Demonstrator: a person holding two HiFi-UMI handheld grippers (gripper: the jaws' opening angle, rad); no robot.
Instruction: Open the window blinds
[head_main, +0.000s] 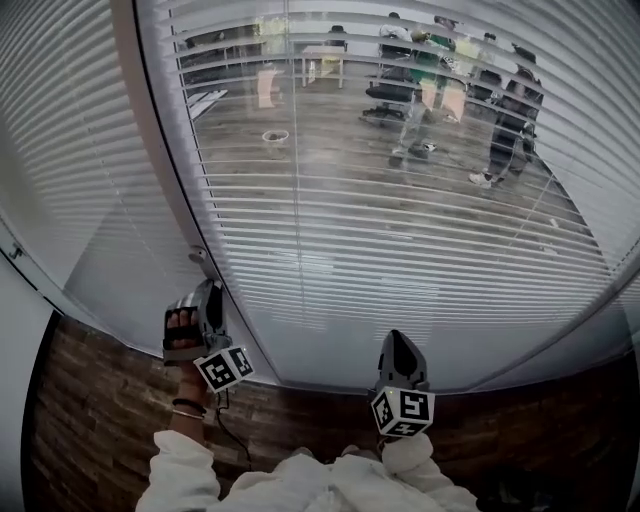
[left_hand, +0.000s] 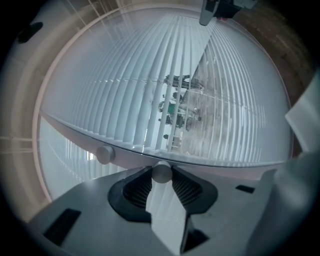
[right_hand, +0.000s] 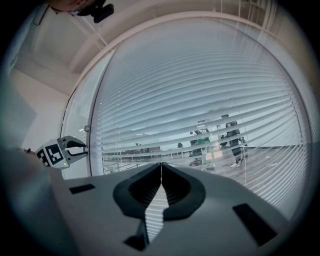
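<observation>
Though dim, blind knob (left_hand: 161, 173) seemingly tight in left gripper (left_hand: 161, 169).

Office. Evidence:
- full-height glass partition (head_main: 320, 352) with metal frame post (head_main: 148, 140)
- horizontal slat blinds (head_main: 400, 240) across glazing
- through slats: swivel office chairs (head_main: 385, 88), pale desk (head_main: 322, 54), several people (head_main: 510, 122) standing about, wood-look floor (head_main: 330, 130)
- near side: brick-pattern floor (head_main: 90, 420)
</observation>
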